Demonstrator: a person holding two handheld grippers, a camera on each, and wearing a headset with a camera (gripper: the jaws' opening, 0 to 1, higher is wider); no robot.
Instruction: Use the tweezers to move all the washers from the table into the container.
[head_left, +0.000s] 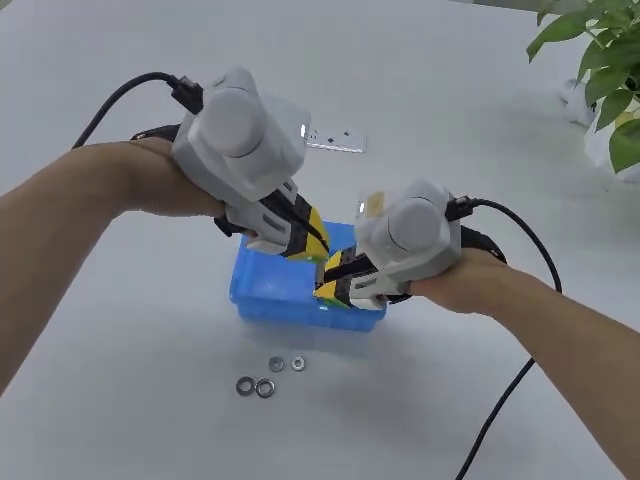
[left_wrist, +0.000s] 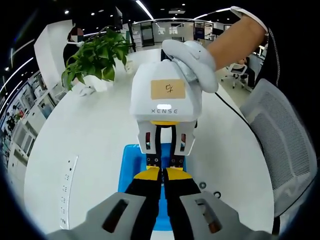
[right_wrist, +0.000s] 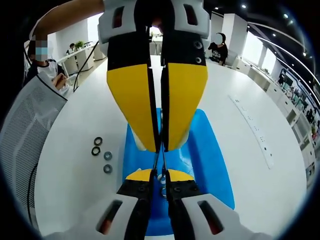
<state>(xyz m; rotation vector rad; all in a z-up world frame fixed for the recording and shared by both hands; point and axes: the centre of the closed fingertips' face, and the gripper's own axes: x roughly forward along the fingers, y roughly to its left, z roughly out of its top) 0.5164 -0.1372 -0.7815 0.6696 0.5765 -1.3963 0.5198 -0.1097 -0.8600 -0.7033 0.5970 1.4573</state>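
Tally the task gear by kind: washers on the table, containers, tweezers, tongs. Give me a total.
Washers on the table: 4
Blue container: 1
Tweezers: 1
Tongs: 2, the left tongs and the right tongs
Total: 8

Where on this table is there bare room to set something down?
Bare tabletop lies left of the washers in the head view, and more between the power strip and the plant. It is crowded over the blue container, where the left gripper and right gripper meet at the tweezers.
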